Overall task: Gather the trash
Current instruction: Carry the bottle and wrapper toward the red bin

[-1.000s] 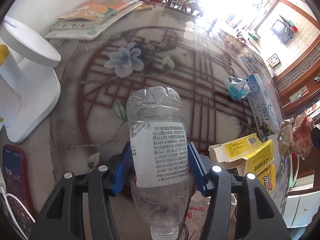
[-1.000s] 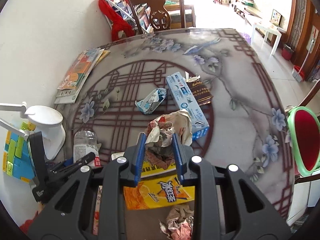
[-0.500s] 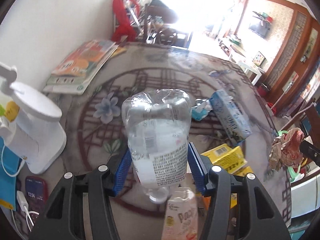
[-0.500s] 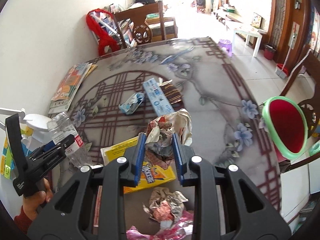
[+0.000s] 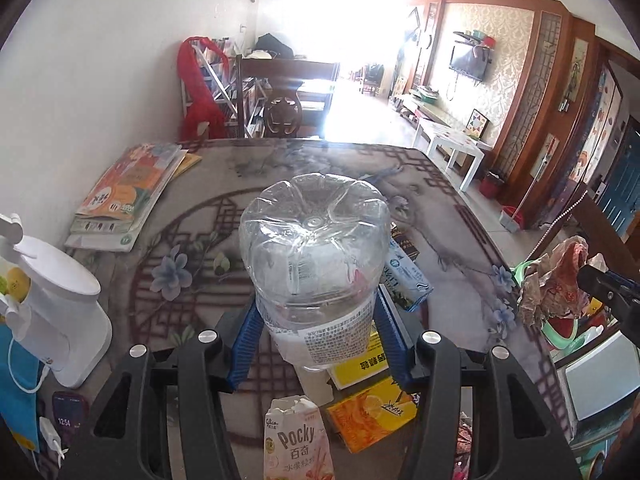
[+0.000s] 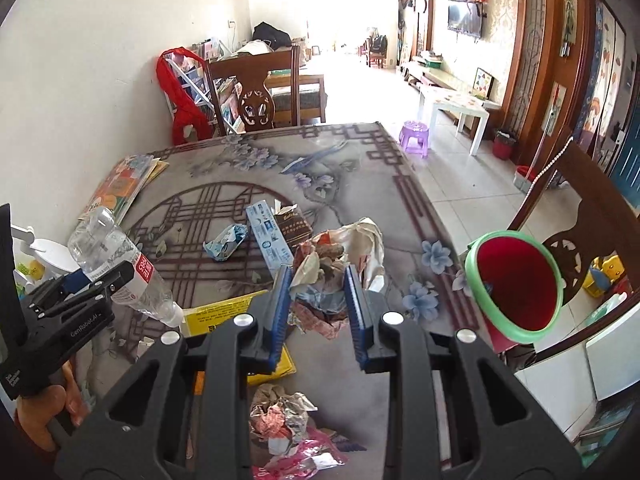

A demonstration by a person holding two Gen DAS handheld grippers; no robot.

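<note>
Clear crumpled plastic bottle (image 5: 314, 256) with white label, clamped base-forward in left tool (image 5: 316, 330), cap end tilted down. Crumpled multicoloured paper wad (image 6: 332, 268) pinched in right tool (image 6: 318, 300), above surface (image 6: 360, 160).

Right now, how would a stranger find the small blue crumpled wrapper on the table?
Look at the table with its round lattice pattern. Inside that circle, left of the long blue-and-white box, lies the wrapper. It alone is blue, small and crumpled; nearby trash is boxy or brownish.

Premises: a private home, open dining and living area. Evidence: patterned dining table (image 6: 360, 184), carved wooden chair (image 6: 256, 92), wall television (image 6: 464, 20), children's books (image 5: 128, 196), plastic stool (image 6: 416, 138).
</note>
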